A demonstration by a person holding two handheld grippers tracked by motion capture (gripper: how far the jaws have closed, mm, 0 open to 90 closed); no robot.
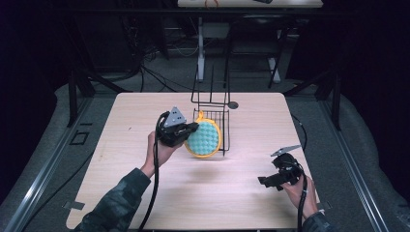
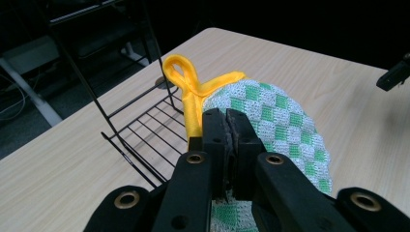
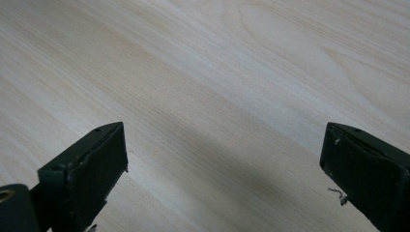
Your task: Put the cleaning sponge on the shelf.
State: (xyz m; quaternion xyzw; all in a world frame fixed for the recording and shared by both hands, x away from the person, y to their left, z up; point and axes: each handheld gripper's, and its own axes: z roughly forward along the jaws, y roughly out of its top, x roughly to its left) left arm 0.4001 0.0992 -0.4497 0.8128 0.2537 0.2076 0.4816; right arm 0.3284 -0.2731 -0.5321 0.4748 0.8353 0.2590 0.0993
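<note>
We hold the pot holder mid-frame in the high view, a green-checked round pad with yellow trim, lifted and leaning at the front of the wire rack. Its yellow loop sits upper centre in the left gripper view, beside the rack's uprights. The left gripper is clamped on the pad's edge near the loop, jaws pressed together on the fabric. We judge the step is hanging the loop on the rack: keep the pinch close to the loop so it stays open, steer it over a wire tip, don't drag the rack. The right gripper, lower right in the high view, has its jaws wide apart over bare table, holding nothing; it could steady the rack.
</note>
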